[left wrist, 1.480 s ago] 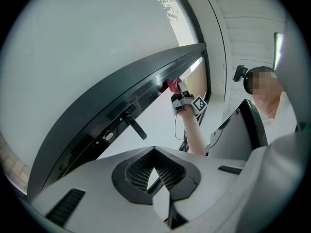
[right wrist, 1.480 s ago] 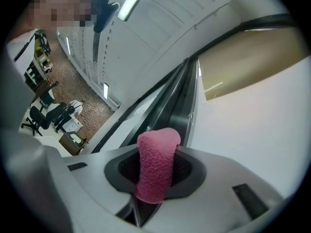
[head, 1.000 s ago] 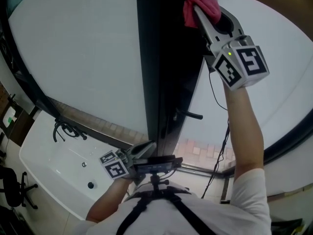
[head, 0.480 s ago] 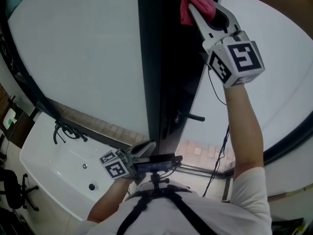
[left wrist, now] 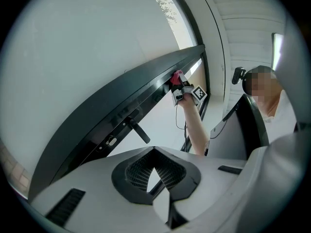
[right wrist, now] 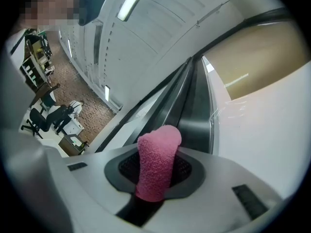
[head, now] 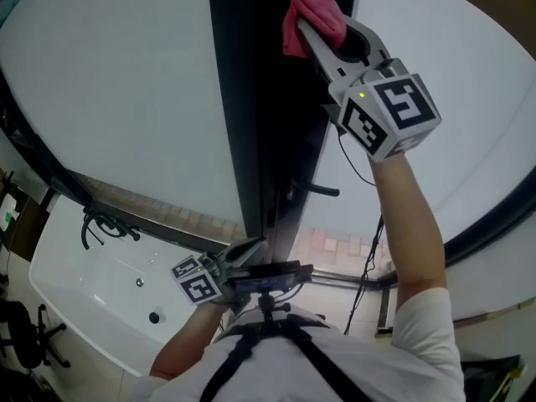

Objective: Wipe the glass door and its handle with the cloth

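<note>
Cloth point(head: 313, 18) further left, perhaps on door point(head: 255, 124)

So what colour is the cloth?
Pink. The cloth shows best in the right gripper view.

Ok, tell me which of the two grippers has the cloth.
The right gripper, raised high at the dark door frame, is clamped on the pink cloth; the left gripper sits low, shut on nothing.
</note>
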The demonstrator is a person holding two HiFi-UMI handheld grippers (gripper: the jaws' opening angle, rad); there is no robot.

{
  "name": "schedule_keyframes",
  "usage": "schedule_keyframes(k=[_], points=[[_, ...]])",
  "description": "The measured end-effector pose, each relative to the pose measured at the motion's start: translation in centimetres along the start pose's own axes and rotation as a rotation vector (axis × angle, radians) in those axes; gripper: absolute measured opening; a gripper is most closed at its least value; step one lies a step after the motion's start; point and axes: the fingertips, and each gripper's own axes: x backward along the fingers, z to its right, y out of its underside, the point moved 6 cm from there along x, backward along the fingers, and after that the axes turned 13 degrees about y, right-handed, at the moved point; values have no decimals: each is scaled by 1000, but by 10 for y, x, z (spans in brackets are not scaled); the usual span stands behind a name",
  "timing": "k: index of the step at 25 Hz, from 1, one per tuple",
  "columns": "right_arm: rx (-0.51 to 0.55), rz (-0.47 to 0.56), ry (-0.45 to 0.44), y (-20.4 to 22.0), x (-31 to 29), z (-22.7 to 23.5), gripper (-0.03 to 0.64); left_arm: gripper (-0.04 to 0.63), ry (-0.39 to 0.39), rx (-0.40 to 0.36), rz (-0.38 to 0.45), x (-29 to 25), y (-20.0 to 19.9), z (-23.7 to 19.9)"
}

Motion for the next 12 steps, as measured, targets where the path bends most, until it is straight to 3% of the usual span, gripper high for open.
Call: schedule_keyframes(k=[12], points=[[-59,-50,-16,28,16,-12,94,-8,0,40,-13,-2,14,-1]])
